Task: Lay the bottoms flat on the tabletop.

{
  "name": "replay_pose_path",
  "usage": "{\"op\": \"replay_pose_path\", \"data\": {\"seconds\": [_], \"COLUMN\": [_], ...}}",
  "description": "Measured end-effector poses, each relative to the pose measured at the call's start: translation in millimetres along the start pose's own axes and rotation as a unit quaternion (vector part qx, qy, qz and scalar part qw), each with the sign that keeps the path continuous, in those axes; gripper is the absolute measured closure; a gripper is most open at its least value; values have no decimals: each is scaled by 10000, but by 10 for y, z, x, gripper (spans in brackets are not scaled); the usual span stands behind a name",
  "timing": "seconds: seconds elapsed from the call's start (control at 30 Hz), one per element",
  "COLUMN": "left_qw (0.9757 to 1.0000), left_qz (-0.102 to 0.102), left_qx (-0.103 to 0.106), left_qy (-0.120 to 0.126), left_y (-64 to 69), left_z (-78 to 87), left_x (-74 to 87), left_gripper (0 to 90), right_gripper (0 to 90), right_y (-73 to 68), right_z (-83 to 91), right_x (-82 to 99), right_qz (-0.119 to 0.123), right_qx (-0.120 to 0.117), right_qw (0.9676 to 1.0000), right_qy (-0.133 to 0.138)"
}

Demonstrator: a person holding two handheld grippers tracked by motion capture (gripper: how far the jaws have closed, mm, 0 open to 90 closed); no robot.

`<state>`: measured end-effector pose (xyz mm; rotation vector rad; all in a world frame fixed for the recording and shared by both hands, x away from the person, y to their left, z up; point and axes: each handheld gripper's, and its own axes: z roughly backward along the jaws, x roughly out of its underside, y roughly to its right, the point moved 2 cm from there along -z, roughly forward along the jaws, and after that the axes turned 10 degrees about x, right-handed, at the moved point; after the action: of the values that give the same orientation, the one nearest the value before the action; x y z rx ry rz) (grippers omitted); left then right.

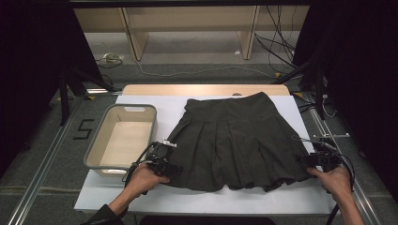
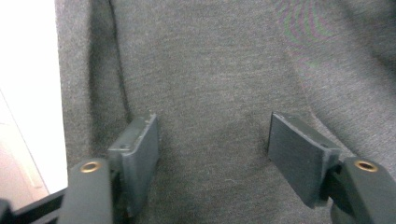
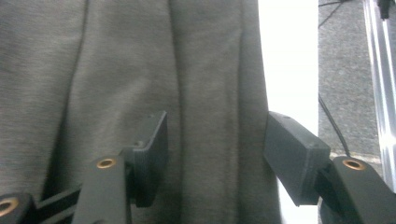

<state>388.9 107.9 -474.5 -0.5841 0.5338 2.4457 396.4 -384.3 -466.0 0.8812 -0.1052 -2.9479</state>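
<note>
A dark pleated skirt point(image 1: 237, 140) is spread flat on the white table point(image 1: 291, 194), each bottom corner flanked by the left gripper point(image 1: 170, 165) and right gripper point(image 1: 307, 161), jaws parted, nothing clamped.

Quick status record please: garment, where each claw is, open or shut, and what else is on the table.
garment: dark pleated skirt, spread flat on the white table cover, waistband at the far side, hem toward the person
left claw: at the skirt's left hem corner, jaws apart over the fabric, nothing pinched
right claw: at the skirt's right hem corner, jaws apart over the skirt's edge, nothing pinched
bin: grey tub left of the skirt, nothing visible inside
hands: one on each claw, at the near edge
</note>
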Motion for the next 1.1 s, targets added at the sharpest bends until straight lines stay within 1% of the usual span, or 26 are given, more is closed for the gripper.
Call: {"op": "replay_pose_path", "data": {"seconds": [0.1, 0.13, 0.17, 0.2, 0.23, 0.27, 0.3, 0.33, 0.4, 0.43, 0.5, 0.53, 0.6, 0.63, 0.67, 0.73, 0.77, 0.8, 0.83, 0.87, 0.9, 0.93, 1.0, 1.07, 1.1], "left_qw": [9999, 9998, 9998, 9997, 9994, 9993, 9991, 9991, 9989, 9987, 9980, 9978, 9963, 9954, 9948, 9945, 9935, 9919, 9904, 9902, 9910, 9913, 9918, 9920, 9917], "left_qz": [-80, -119, -109, -123, -172, -216, -262, -255, -274, -290, -282, -268, -216, -223, -223, -168, -108, 18, 69, 37, -65, -112, -148, -283, -336], "left_qx": [50, 76, 111, 127, 154, 150, 174, 184, 254, 304, 497, 555, 804, 913, 985, 1025, 1125, 1270, 1380, 1393, 1336, 1307, 1269, 1224, 1235], "left_qy": [-73, -121, -149, -189, -241, -260, -280, -270, -272, -276, -259, -246, -202, -189, -161, -109, -119, -63, -39, -48, -54, -56, -99, -109, -98], "left_y": [6, 1, 0, -2, -2, 2, -1, 0, 11, 34, 104, 133, 211, 249, 295, 337, 338, 343, 352, 369, 381, 387, 384, 378, 374], "left_z": [-26, -32, -49, -59, -77, -93, -97, -94, -74, -69, -62, -61, -54, -54, -60, -77, -78, -81, -80, -77, -76, -77, -92, -85, -66], "left_x": [12, 19, 30, 38, 49, 59, 59, 56, 49, 50, 51, 50, 40, 35, 30, 22, 14, 7, 2, -1, -2, -3, 4, 18, 21], "left_gripper": [416, 463, 502, 578, 615, 677, 717, 774, 847, 858, 865, 866, 866, 865, 863, 857, 853, 850, 849, 847, 841, 831, 779, 749, 728], "right_gripper": [404, 404, 404, 404, 405, 405, 405, 406, 407, 407, 408, 408, 409, 409, 409, 409, 408, 408, 408, 408, 408, 408, 407, 407, 407], "right_y": [-31, -36, -41, -45, -50, -56, -65, -74, -92, -98, -114, -123, -134, -140, -146, -154, -158, -161, -166, -170, -173, -176, -181, -185, -191], "right_z": [14, 20, 29, 38, 44, 52, 59, 65, 76, 79, 91, 98, 106, 109, 111, 115, 120, 122, 127, 129, 131, 133, 140, 155, 171], "right_x": [-2, -2, -3, -6, -8, -8, -9, -10, -12, -13, -15, -18, -22, -23, -23, -23, -24, -24, -24, -25, -26, -27, -27, -26, -28], "right_qz": [40, 51, 41, 41, 34, 40, 47, 68, 75, 89, 100, 98, 105, 115, 131, 149, 145, 157, 144, 145, 143, 141, 155, 156, 133], "right_qx": [-60, -87, -102, -134, -148, -154, -158, -166, -177, -186, -203, -219, -226, -233, -230, -238, -256, -246, -249, -248, -248, -250, -244, -239, -249], "right_qw": [10000, 9999, 9999, 9999, 9998, 9998, 9998, 9998, 9997, 9997, 9996, 9996, 9995, 9995, 9995, 9994, 9994, 9993, 9993, 9993, 9993, 9993, 9993, 9991, 9991], "right_qy": [10, 30, 44, 73, 88, 100, 101, 115, 124, 137, 138, 158, 180, 183, 192, 208, 207, 227, 222, 227, 234, 237, 256, 303, 329]}}
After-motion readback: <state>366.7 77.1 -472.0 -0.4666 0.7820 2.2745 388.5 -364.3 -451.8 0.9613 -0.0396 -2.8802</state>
